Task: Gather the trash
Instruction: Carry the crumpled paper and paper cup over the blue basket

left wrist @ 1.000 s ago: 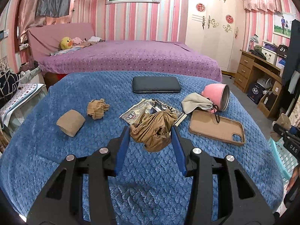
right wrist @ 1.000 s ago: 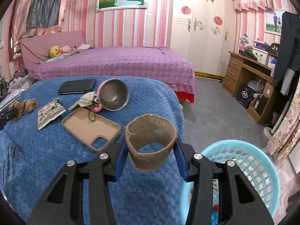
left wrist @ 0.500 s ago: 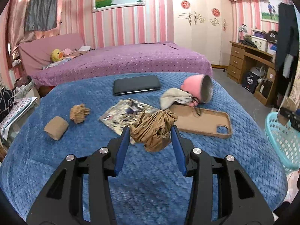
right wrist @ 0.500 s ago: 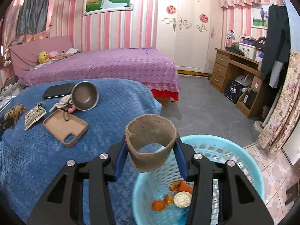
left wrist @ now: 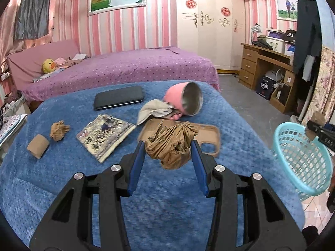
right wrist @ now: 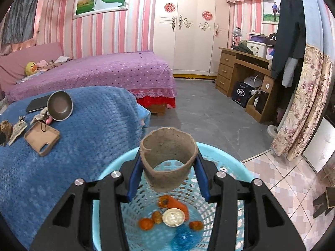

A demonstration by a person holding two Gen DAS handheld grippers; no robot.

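Note:
My left gripper [left wrist: 168, 156] is shut on a crumpled brown paper wad [left wrist: 171, 144], held above the blue blanket [left wrist: 62, 177]. More trash lies at the left of the blanket: a small crumpled paper ball [left wrist: 58, 130] and a cardboard tube [left wrist: 38, 146]. My right gripper [right wrist: 167, 167] is shut on a brown cardboard ring [right wrist: 168, 163] and hangs over the light blue basket [right wrist: 240, 168]. Orange peels, a round lid and blue wrap lie in the basket's bottom. In the left wrist view the basket [left wrist: 301, 159] stands at the right, with the right gripper above its rim.
On the blanket lie a black tablet [left wrist: 118, 100], a magazine [left wrist: 104, 135], a tan phone case [left wrist: 209, 136], a grey cloth [left wrist: 153, 110] and a tipped pink cup [left wrist: 184, 100]. A purple bed [right wrist: 94, 71] is behind, a wooden desk [right wrist: 240, 73] and grey floor to the right.
Both grippers swept to the right with their loads. The right one passed from above the blanket's edge to over the basket. The left one carried the paper wad from the magazine across to the phone case.

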